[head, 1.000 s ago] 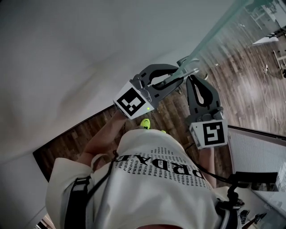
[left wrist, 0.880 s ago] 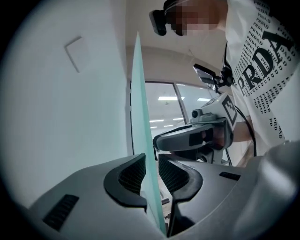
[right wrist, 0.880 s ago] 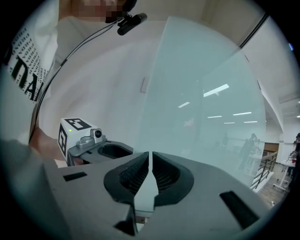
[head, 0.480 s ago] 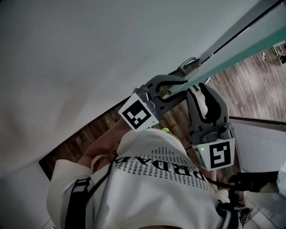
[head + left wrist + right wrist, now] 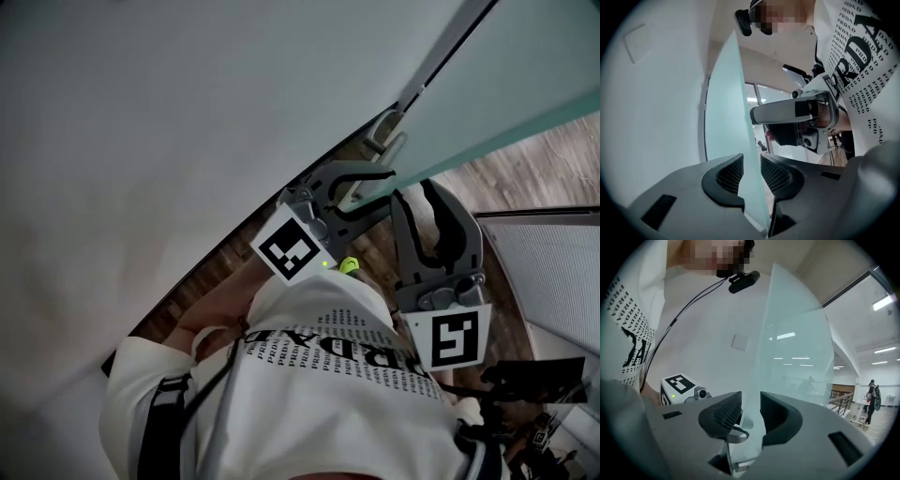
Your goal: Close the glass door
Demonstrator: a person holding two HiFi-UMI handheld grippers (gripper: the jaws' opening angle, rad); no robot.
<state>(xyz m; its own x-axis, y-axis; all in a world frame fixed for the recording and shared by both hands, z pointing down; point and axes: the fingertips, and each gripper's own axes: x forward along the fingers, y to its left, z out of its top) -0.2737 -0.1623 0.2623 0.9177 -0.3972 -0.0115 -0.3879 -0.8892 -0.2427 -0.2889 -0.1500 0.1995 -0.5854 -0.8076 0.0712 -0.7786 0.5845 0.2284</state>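
Your left gripper (image 5: pixel 378 187) and right gripper (image 5: pixel 419 199) reach forward side by side, both straddling the glass door (image 5: pixel 525 84) edge. The left jaws have just been opening, clear of the pane; the right jaws also stand apart.

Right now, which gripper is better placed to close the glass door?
Right, probably. The right gripper straddles the glass door beside its metal handle, pads close on both sides. The left gripper also straddles the edge, but its jaws have just been opening and look loose round the glass.
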